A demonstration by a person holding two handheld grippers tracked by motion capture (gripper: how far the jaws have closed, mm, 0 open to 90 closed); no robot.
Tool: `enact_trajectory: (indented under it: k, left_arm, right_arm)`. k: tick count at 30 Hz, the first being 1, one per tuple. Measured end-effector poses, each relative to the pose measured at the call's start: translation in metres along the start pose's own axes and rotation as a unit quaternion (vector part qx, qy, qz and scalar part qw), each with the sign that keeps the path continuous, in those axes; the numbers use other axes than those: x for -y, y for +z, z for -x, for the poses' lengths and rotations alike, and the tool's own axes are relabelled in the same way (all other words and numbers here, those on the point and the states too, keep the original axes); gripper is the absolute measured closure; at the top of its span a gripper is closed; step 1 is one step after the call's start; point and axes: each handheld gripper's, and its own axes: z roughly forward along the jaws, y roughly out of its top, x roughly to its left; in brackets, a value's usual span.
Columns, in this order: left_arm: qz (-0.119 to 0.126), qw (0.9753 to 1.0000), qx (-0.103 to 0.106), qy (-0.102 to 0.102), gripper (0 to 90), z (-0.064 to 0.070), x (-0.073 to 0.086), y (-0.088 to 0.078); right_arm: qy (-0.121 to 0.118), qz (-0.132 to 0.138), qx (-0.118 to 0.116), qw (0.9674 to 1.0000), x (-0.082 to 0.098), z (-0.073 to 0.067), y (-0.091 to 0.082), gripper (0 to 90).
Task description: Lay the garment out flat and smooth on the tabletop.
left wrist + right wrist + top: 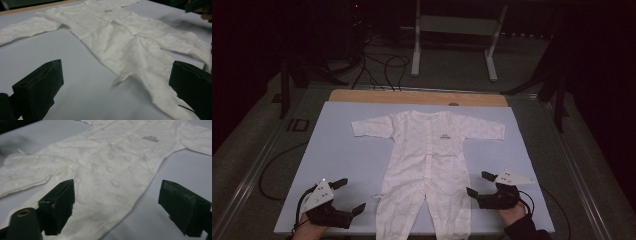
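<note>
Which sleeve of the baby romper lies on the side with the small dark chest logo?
The sleeve reaching toward the right gripper's side of the white romper; the logo sits next to it, while the other sleeve adjoins plain fabric.

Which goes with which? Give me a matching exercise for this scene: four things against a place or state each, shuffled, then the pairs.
Things:
1. baby romper
2. left gripper
3. right gripper
4. wooden strip

Places or states:
A. along the table's far edge
B. open, beside the garment's right leg
C. spread flat on the pale sheet, sleeves out
D. open, off the garment's left leg

Pairs: 1-C, 2-D, 3-B, 4-A
</note>
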Motion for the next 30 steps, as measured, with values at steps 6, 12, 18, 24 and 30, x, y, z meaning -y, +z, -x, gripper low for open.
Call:
enact_trajectory:
  k: [6,12,18,24,30]
  left_arm:
    - [-0.009,0.9999,-0.007,-0.007,0.0,-0.008,0.005,-0.002]
    - [-0.010,0.9995,-0.025,-0.018,0.0,-0.017,0.009,-0.003]
    - [-0.008,0.9990,-0.038,-0.021,0.0,-0.019,0.010,-0.007]
    - [-0.003,0.9988,-0.043,-0.023,0.0,-0.021,0.010,-0.010]
    - [-0.004,0.9985,-0.044,-0.031,0.0,-0.023,0.011,-0.008]
  right_arm:
    - [-0.026,0.018,-0.009,0.9995,0.005,0.001,-0.001,12.1]
    - [-0.038,0.031,-0.007,0.9988,0.007,0.008,-0.004,10.2]
    - [-0.034,0.035,0.005,0.9988,0.008,0.011,-0.010,10.0]
    - [-0.036,0.028,0.006,0.9989,0.012,0.012,-0.014,10.0]
    - [-0.027,0.015,-0.004,0.9995,0.015,0.017,-0.014,10.1]
